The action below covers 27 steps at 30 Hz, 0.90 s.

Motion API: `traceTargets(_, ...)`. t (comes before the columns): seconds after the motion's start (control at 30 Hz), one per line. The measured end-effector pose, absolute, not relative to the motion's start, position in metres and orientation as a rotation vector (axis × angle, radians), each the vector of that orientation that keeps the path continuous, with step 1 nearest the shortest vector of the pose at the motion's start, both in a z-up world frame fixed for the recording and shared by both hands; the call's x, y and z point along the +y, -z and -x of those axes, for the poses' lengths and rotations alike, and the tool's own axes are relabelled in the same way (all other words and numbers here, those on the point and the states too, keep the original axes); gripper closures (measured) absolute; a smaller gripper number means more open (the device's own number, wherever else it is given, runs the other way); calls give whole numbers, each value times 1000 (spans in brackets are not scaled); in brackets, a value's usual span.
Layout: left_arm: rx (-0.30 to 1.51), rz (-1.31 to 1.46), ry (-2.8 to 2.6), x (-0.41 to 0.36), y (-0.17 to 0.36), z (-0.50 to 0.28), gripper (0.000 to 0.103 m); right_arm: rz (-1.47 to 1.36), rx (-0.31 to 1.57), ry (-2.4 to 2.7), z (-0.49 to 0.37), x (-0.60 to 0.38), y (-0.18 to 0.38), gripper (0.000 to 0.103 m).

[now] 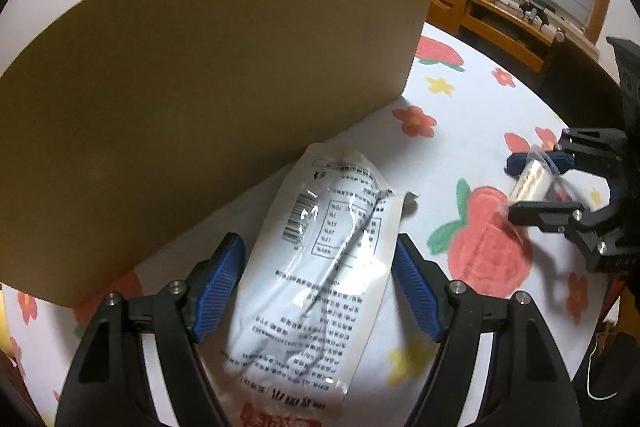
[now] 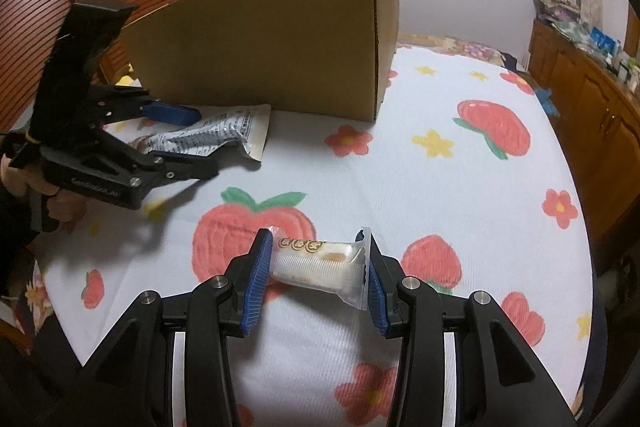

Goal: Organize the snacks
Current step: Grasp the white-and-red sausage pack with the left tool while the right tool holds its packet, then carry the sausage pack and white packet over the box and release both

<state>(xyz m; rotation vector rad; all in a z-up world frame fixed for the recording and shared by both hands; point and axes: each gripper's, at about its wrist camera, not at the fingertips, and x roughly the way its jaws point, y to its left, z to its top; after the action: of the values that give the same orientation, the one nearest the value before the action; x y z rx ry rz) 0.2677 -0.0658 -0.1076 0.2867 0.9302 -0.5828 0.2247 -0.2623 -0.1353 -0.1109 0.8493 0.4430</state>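
Note:
A white snack bag (image 1: 324, 267) with black print and a barcode lies on the flowered bedsheet beside the cardboard box (image 1: 208, 99). My left gripper (image 1: 320, 247) is open, its blue pads either side of the bag, with gaps showing. It also shows in the right wrist view (image 2: 200, 143), around the crumpled bag (image 2: 212, 139). My right gripper (image 2: 316, 259) is shut on a small clear-wrapped snack cake (image 2: 320, 261), held above the sheet. In the left wrist view the right gripper (image 1: 524, 183) holds the cake (image 1: 532, 181) at the right.
The cardboard box (image 2: 280, 51) stands upright on the bed, its top opening out of view. The strawberry-and-flower sheet (image 2: 460, 167) covers the bed. Wooden cabinets (image 2: 592, 99) with clutter stand along the right wall. A wooden desk (image 1: 500, 15) is beyond the bed.

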Motion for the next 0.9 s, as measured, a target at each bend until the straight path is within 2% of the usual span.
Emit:
traceTargets(0.17,911,-269,587,-60,104,-262,38,121,845,-449,-223,-260,137,60)
traceTargets(0.27,896,-276,570,-56,103,-255,40,118,842,-452,-222,-261,138,60)
traceTargets(0.9,768,-190,549,-51,61,-218,40,143,832,-442,-220,-257,136,60)
